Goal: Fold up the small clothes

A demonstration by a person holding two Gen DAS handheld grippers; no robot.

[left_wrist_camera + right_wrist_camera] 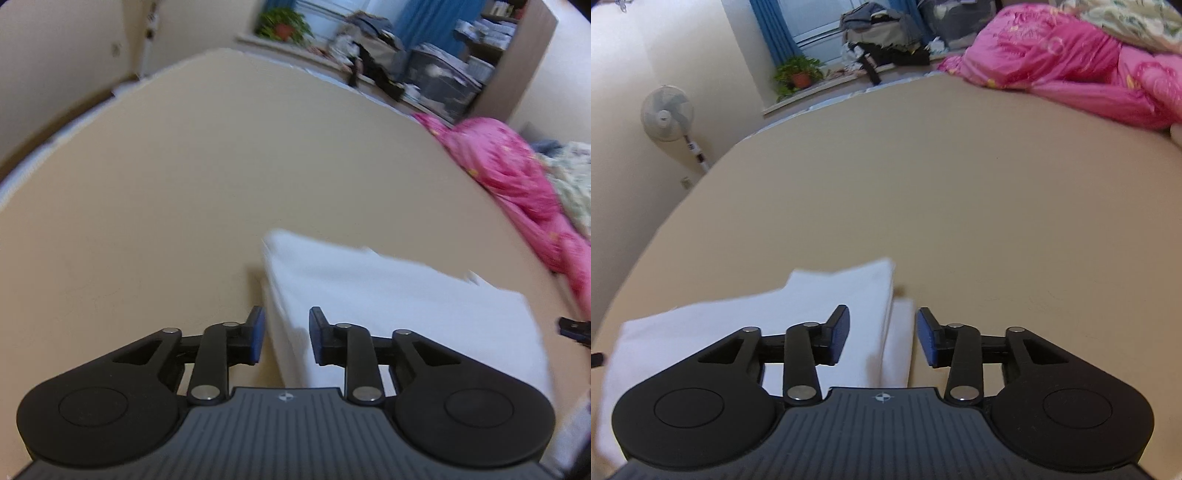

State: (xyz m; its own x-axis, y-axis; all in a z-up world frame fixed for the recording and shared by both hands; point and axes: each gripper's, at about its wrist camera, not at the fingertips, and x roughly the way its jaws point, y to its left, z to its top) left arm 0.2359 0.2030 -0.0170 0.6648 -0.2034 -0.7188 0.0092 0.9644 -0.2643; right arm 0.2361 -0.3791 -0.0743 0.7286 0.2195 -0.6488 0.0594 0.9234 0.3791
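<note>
The folded white garment (388, 295) lies flat on the tan bed surface (184, 184). In the left wrist view it fills the 3 to 5 o'clock part of the picture, its long axis running from a corner near centre out toward 4 o'clock; its left edge drops toward 6 o'clock between the fingers. In the right wrist view the same garment (820, 306) sits at 7 to 8 o'clock, long axis slanting from 8 toward 1 o'clock, with a second layer edge showing along its right side.

The left gripper (286, 334) has its jaws spread, the cloth's edge seen between them but not pinched. The right gripper (882, 334) also has its jaws parted, pads clear of the cloth.

A pink quilt (1071, 62) is bunched at 1 to 2 o'clock, well apart from the garment. A potted plant (799, 74) stands at 11 o'clock, a fan (666, 112) at 10.
</note>
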